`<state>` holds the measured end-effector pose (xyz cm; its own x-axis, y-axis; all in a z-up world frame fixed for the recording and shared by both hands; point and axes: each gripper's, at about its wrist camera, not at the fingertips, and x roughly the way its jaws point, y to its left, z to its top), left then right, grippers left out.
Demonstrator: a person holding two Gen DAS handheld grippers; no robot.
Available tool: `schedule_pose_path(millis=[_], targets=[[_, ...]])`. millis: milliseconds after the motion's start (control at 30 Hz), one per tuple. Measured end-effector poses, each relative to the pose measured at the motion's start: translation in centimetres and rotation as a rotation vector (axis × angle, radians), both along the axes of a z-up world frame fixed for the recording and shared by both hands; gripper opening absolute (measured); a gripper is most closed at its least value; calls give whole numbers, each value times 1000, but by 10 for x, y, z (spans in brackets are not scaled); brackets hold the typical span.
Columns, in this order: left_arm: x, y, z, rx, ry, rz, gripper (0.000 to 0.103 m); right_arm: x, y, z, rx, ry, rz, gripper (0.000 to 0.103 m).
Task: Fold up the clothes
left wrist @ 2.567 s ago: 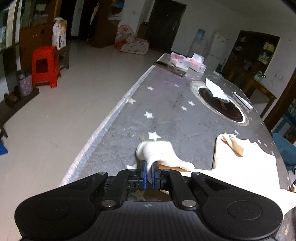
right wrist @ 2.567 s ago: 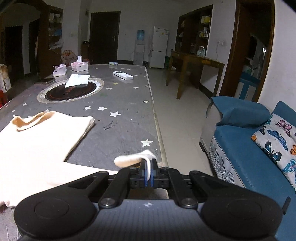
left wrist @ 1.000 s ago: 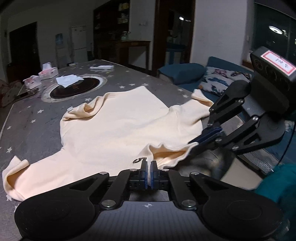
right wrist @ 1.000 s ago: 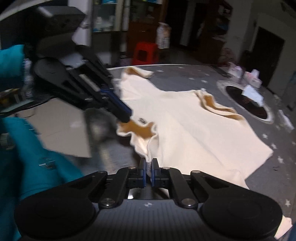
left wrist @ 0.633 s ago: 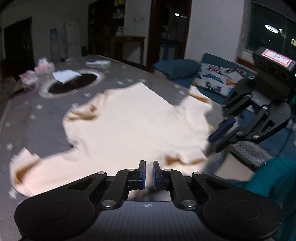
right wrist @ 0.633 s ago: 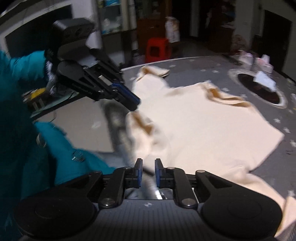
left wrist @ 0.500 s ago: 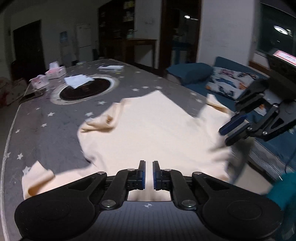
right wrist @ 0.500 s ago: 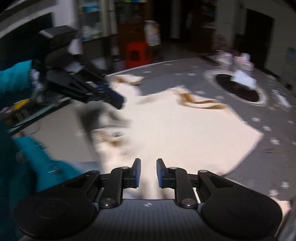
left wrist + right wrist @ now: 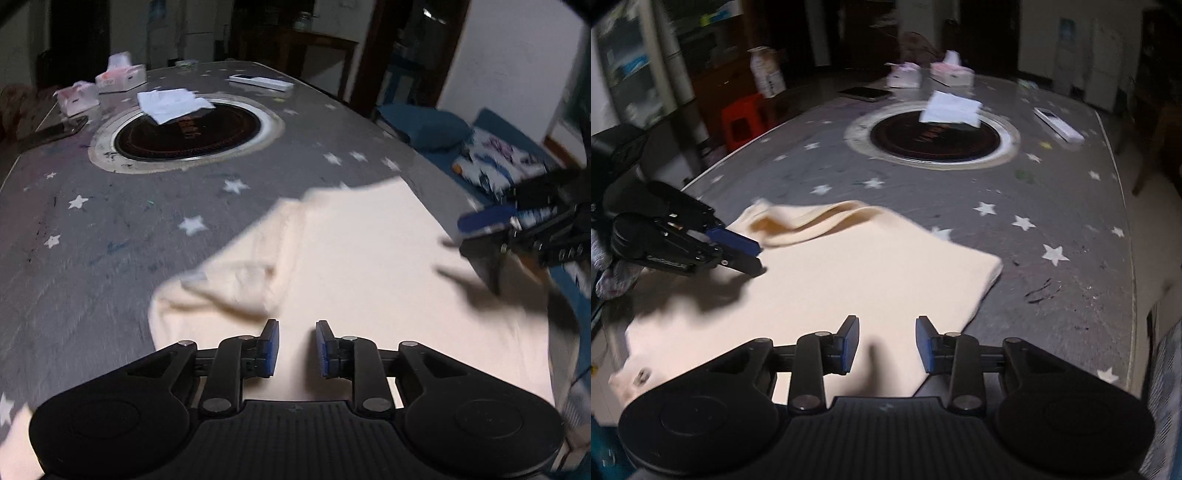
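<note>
A cream shirt lies spread on the grey star-patterned table, its neckline bunched at the left. My left gripper is open and empty just above the shirt's near part. My right gripper is open and empty above the shirt near its right side. The right gripper also shows at the right edge of the left wrist view. The left gripper shows at the left of the right wrist view, over the shirt's edge by the neckline.
A round black inset cooktop with white paper on it sits mid-table. Tissue boxes, a phone and a white remote lie at the far end. A blue sofa stands right; a red stool stands left.
Both grippers let go of the shirt's hem and opened wider. The shirt now lies flat on the table, and both grippers have turned to face the far end.
</note>
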<state>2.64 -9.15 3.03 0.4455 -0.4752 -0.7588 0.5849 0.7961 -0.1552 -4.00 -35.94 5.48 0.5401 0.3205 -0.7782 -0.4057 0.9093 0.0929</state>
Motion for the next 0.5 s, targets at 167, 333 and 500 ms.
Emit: schedule_pose_path(millis=[167,333,500], targets=[[42,22,3,-38,-39,193,33,34,-11,-15,4,20,-65,34],[58,41,-2,-5,-70,297,40,48,-24,-18,-5,-4,-154,38],[59,41,-8,32,-100,295,43,58,-30,-27,-5,24,-195,35]])
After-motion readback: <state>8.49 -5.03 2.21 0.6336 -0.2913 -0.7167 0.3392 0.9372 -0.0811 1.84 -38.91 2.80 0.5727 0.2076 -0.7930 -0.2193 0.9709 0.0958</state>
